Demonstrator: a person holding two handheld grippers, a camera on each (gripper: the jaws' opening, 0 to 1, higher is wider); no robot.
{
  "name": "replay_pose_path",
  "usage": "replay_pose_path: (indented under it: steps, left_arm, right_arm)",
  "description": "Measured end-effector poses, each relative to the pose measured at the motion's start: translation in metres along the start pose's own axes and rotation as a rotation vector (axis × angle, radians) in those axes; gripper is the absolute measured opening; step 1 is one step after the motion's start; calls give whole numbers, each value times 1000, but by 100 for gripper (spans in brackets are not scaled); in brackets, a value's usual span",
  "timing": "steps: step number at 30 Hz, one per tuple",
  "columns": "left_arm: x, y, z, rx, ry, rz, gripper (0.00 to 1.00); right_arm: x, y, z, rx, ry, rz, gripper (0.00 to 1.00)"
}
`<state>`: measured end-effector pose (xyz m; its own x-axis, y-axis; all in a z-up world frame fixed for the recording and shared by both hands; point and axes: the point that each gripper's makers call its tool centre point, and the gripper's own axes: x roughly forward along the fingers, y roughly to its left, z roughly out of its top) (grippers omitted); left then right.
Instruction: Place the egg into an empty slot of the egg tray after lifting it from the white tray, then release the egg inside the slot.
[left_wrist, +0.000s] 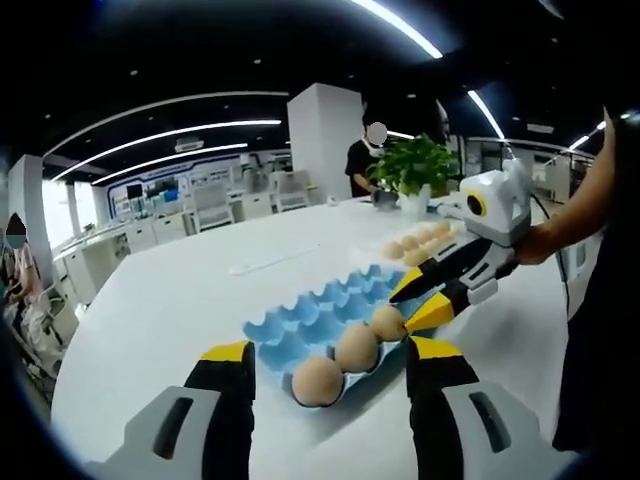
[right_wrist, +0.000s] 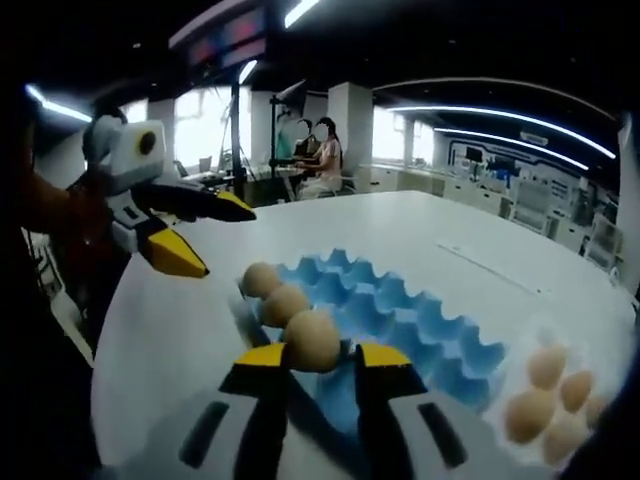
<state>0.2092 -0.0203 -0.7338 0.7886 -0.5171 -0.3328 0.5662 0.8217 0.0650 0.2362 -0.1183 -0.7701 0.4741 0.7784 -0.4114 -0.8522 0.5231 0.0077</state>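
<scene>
Egg placement, third slot: right gripper (right_wrist: 321, 357) jaws seemingly clamped on egg (right_wrist: 312, 341) over egg tray (right_wrist: 420, 320)
Seat fully before parting jaws; left gripper (left_wrist: 330, 362) idle, jaws apart

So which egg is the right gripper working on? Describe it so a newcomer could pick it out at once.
On the white table lies a blue egg tray with three eggs in a row along one edge. The egg in question is at the end of that row, between the right gripper's yellow-tipped fingers. Its two neighbours sit clear of any fingers.
</scene>
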Motion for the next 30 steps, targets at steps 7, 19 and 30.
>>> replay_pose_path:
  steps: [7, 19, 30]
  left_arm:
    - [5, -2, 4, -11, -5, 18, 62]
    - [5, -11, 12, 3, -18, 9, 61]
    - [6, -13, 21, -5, -27, 10, 61]
  right_arm:
    - [-8, 2, 0, -40, 3, 17, 27]
    - [-83, -55, -25, 37, -11, -212, 26]
    - [-185, -153, -62, 110, 30, -594, 27]
